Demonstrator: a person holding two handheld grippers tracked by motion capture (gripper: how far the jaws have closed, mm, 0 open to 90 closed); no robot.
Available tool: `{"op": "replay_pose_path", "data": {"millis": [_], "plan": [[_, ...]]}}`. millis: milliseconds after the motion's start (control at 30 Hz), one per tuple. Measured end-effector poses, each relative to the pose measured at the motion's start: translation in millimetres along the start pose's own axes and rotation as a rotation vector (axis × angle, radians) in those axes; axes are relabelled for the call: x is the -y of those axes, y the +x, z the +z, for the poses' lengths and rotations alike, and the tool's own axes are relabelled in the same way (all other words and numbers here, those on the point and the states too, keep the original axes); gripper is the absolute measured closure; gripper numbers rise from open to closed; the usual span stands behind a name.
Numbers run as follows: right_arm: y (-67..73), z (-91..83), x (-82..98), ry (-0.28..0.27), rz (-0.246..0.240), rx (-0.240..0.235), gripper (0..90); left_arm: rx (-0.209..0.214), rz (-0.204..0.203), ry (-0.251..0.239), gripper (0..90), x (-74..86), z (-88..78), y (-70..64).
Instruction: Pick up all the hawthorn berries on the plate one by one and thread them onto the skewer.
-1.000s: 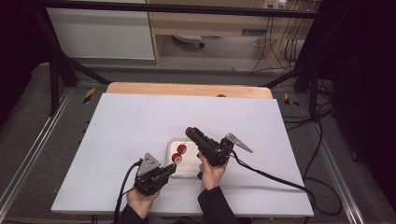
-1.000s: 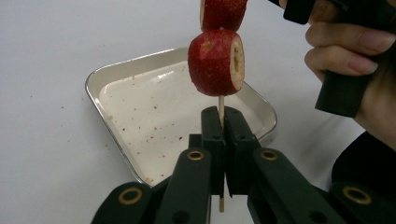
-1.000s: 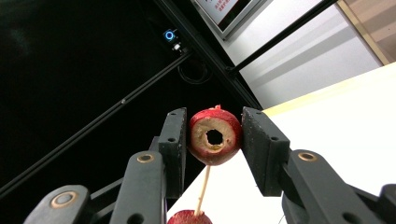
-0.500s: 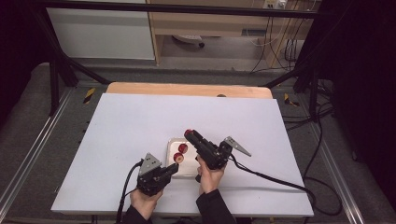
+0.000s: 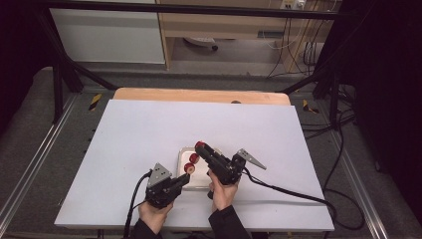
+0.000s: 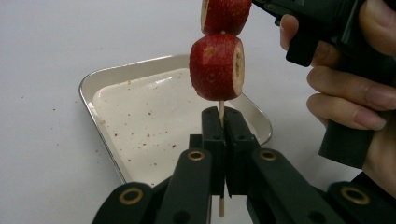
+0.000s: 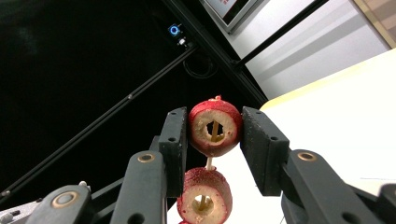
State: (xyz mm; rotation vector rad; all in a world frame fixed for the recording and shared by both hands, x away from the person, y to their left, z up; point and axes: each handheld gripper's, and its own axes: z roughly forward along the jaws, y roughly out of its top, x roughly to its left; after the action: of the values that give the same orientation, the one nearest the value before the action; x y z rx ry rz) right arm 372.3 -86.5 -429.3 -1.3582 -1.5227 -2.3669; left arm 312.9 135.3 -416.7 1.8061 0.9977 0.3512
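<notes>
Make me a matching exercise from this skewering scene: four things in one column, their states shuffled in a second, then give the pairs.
Things:
1. skewer
2. top fruit
3. lower fruit
4. tray

States:
A. clamped between the right gripper's jaws
B. threaded on the stick, free of both grippers
C. flat on the table, holding only crumbs
D. pinched upright in the shut left gripper

Pairs: 1-D, 2-A, 3-B, 4-C

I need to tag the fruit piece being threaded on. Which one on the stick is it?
Start at the white table, then the metal tray near its front edge. Above it the left gripper pinches a thin stick carrying red fruit pieces. It is the top piece, clamped between the right gripper fingers.
</notes>
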Motion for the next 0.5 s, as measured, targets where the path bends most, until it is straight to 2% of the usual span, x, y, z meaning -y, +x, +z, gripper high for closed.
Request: {"op": "replay_pose_path", "data": {"millis": [133, 367, 500], "plan": [[-0.4, -0.1, -1.5, 0.025, -0.004, 0.001, 63.0, -0.002, 0.02, 0.005, 88.3, 0.9, 0.8, 0.8], [-0.3, -0.5, -4.6, 0.061, -0.002, -0.007, 63.4, -0.01, 0.03, 0.014, 88.3, 0.7, 0.4, 3.9], [-0.1, -1.1, -3.6, 0.076, -0.008, -0.008, 63.5, -0.001, 0.037, 0.018, 88.3, 2.0, 2.5, 2.5]]}}
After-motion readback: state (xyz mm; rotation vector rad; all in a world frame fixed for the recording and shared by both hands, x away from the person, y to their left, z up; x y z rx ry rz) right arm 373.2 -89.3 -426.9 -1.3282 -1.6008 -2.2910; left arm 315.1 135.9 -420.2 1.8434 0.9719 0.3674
